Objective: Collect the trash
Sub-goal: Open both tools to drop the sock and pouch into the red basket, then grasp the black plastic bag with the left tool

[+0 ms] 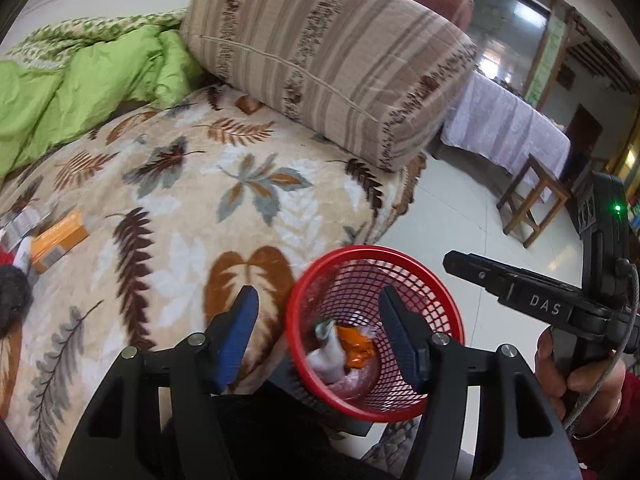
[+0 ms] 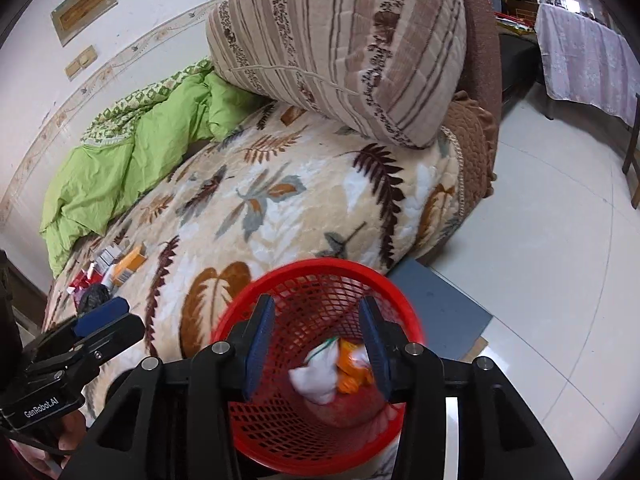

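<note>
My left gripper [image 1: 318, 338] has its blue-padded jaws spread wide with nothing between them; one finger hangs over the leaf-patterned fleece blanket [image 1: 192, 200], the other over the mouth of the red plastic mesh wastebasket [image 1: 440, 292]. My right gripper [image 2: 316, 344] is also parted wide and empty, both fingers poised above the basket's opening, and I cannot tell whether either pad touches the rim. The basket sits at the near edge of the bed, and at its bottom lie a crumpled white wad [image 2: 316, 380] and an orange wrapper [image 2: 348, 376], touching each other. Farther along the blanket, near the green quilt [image 2: 132, 160], I see an orange carton [image 2: 130, 262] beside other small boxes and a dark crumpled bag [image 2: 94, 294]. A large striped cushion [image 1: 320, 60] rests at the head of the bed.
</note>
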A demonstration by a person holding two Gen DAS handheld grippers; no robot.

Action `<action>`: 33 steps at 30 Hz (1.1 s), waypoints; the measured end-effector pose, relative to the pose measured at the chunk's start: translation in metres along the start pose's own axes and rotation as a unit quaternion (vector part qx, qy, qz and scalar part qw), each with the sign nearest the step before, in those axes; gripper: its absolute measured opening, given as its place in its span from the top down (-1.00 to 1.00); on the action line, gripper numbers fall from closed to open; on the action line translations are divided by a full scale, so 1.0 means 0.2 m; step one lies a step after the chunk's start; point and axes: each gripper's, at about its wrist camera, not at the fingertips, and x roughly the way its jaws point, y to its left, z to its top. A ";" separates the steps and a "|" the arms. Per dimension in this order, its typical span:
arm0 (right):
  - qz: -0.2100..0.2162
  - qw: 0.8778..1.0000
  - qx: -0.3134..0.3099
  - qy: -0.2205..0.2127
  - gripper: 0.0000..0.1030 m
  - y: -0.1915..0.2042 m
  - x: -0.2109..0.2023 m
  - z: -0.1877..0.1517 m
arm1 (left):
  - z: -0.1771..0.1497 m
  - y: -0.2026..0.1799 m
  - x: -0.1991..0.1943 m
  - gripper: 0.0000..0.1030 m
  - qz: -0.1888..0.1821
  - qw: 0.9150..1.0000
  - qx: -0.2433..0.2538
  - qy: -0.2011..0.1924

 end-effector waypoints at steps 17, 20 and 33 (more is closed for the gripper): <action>0.104 0.988 -0.113 0.026 0.02 0.71 0.25 -0.01 | -0.15 0.77 -0.36 -0.22 0.111 0.981 -0.152 -0.049; 0.128 0.982 -0.131 0.040 0.01 0.88 0.33 -0.02 | -0.20 0.91 -0.45 -0.23 0.146 0.973 -0.170 -0.062; 0.180 0.964 -0.172 0.092 0.00 1.27 0.57 -0.19 | -0.14 1.61 -0.53 -0.50 0.239 0.946 -0.204 -0.073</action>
